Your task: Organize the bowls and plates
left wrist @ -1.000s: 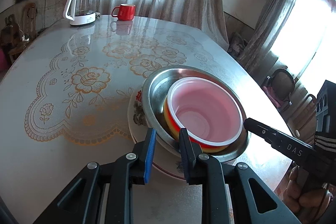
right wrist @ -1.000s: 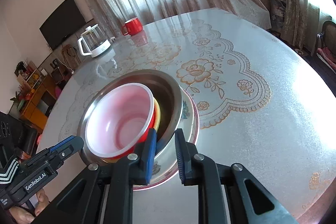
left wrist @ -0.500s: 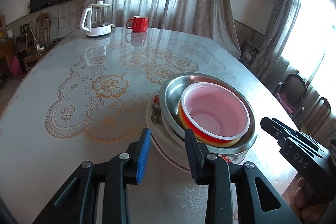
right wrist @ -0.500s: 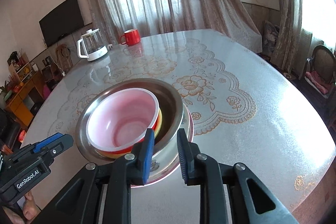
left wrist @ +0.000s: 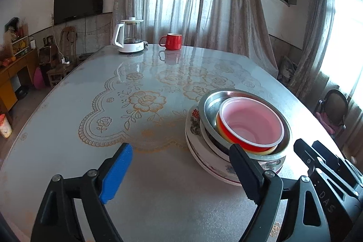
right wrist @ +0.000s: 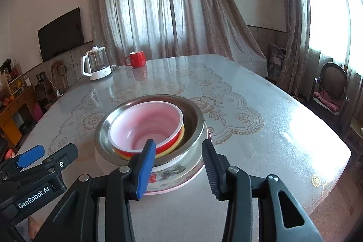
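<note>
A stack stands on the table: floral plates at the bottom, a steel bowl on them, and a red bowl with a pink inside nested on a yellow one. My left gripper is open and empty, just left of and in front of the stack. My right gripper is open and empty, close in front of the stack. Each gripper shows in the other's view: the right, the left.
A glass kettle and a red mug stand at the table's far edge. The table has a lace-pattern cover. Chairs stand to the right, near the window.
Both grippers have opened wide and pulled back from the stack's rim. The stack stays in place on the table.
</note>
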A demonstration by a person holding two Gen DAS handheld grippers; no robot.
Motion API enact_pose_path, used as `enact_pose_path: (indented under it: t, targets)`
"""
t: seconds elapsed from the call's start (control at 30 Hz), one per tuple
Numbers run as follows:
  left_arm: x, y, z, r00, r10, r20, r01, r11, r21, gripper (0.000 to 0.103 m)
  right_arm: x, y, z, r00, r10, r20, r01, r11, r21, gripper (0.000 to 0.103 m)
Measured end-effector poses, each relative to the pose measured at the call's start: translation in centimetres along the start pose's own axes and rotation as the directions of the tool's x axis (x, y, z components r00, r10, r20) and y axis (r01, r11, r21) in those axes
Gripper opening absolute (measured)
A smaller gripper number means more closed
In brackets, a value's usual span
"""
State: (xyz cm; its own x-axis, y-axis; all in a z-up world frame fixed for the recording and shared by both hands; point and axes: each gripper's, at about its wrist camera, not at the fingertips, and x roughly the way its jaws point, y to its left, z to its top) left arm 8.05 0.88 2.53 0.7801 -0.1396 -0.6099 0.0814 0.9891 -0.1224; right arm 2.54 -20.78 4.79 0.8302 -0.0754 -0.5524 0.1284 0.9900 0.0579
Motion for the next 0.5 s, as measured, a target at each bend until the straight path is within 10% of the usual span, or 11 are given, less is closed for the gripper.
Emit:
enact_pose_path:
  t: [0.5]
  targets:
    - [-0.51,-0.04,-0.50,1.000,0.024,0.006,-0.024,1.000,0.002,0.103,0.08,0.68,-0.60,1.000,-0.013,-0.010,0.012,1.000,-0.021,0.043]
